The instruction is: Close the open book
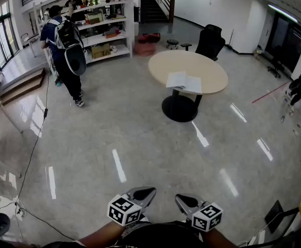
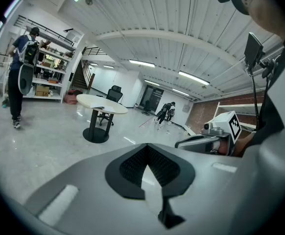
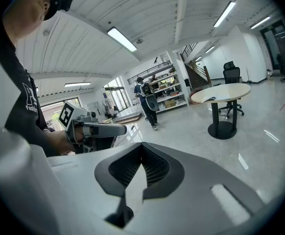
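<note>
Facing the open book [image 1: 184, 81] near the table's [image 1: 212, 68] edge, the closed, empty left gripper [image 1: 143, 193] and right gripper [image 1: 183, 201] risk shoving it off.

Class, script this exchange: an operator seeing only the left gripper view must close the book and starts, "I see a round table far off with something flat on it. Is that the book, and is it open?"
Observer: Yes. The head view shows the white-paged book lying open on the round beige table, toward its near edge.
Operator: Is the other gripper free?
Observer: Its own view shows the right gripper with fingers shut, nothing between them.
Operator: Anything on the floor?
Observer: A thin dark cable trails along the head view's left, off the path to the table.
</note>
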`<state>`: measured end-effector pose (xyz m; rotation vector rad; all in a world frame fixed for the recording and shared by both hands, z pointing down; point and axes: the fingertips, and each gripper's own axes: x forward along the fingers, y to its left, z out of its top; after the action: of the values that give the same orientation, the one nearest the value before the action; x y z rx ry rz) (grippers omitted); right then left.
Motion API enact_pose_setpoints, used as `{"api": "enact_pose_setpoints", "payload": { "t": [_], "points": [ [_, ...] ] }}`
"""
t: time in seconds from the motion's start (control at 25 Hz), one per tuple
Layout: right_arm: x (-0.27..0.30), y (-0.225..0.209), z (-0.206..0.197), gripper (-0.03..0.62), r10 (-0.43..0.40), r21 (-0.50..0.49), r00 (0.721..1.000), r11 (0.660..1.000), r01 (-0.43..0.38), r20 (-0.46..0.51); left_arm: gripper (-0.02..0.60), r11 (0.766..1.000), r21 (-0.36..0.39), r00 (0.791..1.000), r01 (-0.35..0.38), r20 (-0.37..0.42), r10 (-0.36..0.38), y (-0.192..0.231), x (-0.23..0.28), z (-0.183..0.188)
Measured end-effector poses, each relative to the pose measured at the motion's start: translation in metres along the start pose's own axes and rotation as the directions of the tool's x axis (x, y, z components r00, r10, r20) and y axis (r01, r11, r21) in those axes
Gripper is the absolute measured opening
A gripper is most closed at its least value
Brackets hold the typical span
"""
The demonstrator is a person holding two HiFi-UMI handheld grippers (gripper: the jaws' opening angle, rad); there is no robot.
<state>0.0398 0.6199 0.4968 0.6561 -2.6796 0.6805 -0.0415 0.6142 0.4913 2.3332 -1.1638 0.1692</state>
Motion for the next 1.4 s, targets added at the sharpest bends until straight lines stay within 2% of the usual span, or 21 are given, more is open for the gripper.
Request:
{"api": "enact_pose_setpoints", "payload": {
  "t": [0.16, 0.32, 0.44, 0.6, 0.84, 1.12, 1.4],
  "points": [
    [0.030, 0.012, 0.006, 0.008, 0.009, -0.025, 1.000, 1.000, -0.010, -0.008, 0.008, 1.000, 0.012, 0.999, 0.010, -0.033, -0.010, 0.028, -0.009, -0.005],
    [0.032, -0.001, 0.013, 0.008, -0.032, 0.000, 0.999, 0.999, 0.032, -0.017, 0.008, 0.999, -0.025, 0.999, 0.021, -0.049, -0.023, 0.041, -0.006, -0.008],
    [0.037, -0.012, 0.019, 0.008, -0.048, 0.011, 0.999, 0.999, 0.048, -0.016, 0.008, 0.999, -0.022, 0.999, 0.036, -0.038, -0.037, 0.049, 0.006, 0.005],
    [0.051, -0.029, 0.029, 0.008, -0.030, -0.014, 0.999, 0.999, 0.029, -0.030, 0.008, 0.999, 0.000, 0.998, 0.042, -0.036, -0.042, 0.064, 0.033, 0.028],
    [0.059, -0.087, 0.066, 0.008, -0.011, 0.009, 1.000, 1.000, 0.011, 0.010, 0.008, 1.000, 0.001, 0.999, 0.022, -0.046, -0.022, 0.071, 0.079, 0.054],
    [0.048, -0.173, 0.118, 0.008, 0.067, -0.052, 0.997, 0.997, -0.065, 0.039, 0.008, 0.999, 0.025, 0.999, -0.047, 0.008, 0.047, 0.071, 0.162, 0.111],
    [0.028, -0.255, 0.145, 0.008, 0.082, -0.048, 0.995, 0.996, -0.079, 0.060, 0.008, 0.995, 0.021, 0.996, -0.093, 0.010, 0.092, 0.060, 0.231, 0.138]
  ]
}}
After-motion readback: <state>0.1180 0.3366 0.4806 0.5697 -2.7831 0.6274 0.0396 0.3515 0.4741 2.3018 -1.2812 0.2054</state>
